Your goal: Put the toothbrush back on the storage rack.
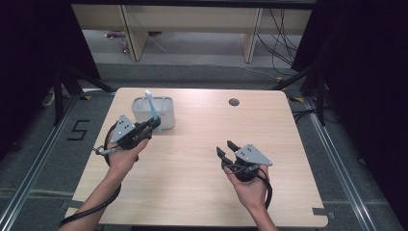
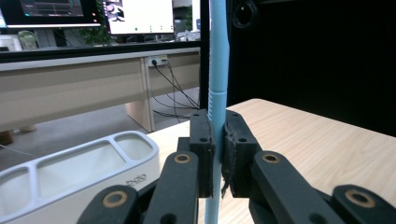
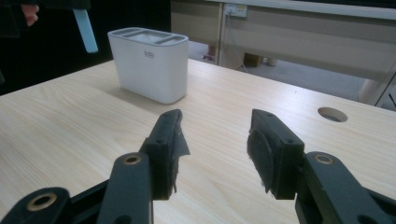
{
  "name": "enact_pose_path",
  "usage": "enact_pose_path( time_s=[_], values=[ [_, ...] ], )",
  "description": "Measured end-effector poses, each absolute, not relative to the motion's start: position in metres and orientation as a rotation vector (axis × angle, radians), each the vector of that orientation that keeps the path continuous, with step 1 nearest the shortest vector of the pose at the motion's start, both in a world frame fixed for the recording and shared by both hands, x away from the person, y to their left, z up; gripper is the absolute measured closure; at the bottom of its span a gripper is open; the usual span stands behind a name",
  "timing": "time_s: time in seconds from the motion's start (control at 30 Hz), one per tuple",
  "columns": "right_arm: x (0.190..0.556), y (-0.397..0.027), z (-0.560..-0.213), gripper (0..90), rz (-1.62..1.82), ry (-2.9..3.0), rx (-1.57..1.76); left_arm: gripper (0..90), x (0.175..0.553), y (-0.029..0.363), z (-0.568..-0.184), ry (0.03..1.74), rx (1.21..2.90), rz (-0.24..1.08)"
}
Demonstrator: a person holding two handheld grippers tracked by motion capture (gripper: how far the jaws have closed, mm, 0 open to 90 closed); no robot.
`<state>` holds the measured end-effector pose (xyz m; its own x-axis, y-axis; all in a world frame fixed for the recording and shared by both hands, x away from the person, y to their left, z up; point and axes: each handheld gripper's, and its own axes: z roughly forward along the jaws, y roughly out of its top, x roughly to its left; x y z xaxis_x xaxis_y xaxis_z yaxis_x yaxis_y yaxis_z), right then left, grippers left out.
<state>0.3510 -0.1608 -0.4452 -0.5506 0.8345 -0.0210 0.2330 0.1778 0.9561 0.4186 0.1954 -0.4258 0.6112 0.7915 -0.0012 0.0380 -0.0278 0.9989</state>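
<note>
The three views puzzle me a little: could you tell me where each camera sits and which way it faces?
High view: above the person's side, looking forward and down on the table; forearms, left gripper and right gripper show.
Left gripper view: rides the left gripper, looking level along jaws shut on the upright blue toothbrush, toward desks.
Right gripper view: rides the right gripper, looking across the table past its open jaws.
Shared: the white holder appears in all three views.
</note>
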Motion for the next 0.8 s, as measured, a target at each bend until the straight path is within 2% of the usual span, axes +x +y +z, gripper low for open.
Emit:
enact_pose_path(
  time_s=[0.47, 0.57, 0.8],
  values=[
    [0.345, -0.178, -0.462, 53.6, 1.347, 1.897, 1.094, 83.2, 0.429, 0.208, -0.421, 0.757, 1.475, 0.736],
    [0.346, -0.182, -0.466, 53.7, 1.345, 1.882, 1.061, 83.2, 0.431, 0.209, -0.420, 0.777, 1.453, 0.709],
    [0.343, -0.189, -0.472, 53.6, 1.318, 1.883, 1.090, 83.2, 0.438, 0.217, -0.416, 0.771, 1.446, 0.761]
  ],
)
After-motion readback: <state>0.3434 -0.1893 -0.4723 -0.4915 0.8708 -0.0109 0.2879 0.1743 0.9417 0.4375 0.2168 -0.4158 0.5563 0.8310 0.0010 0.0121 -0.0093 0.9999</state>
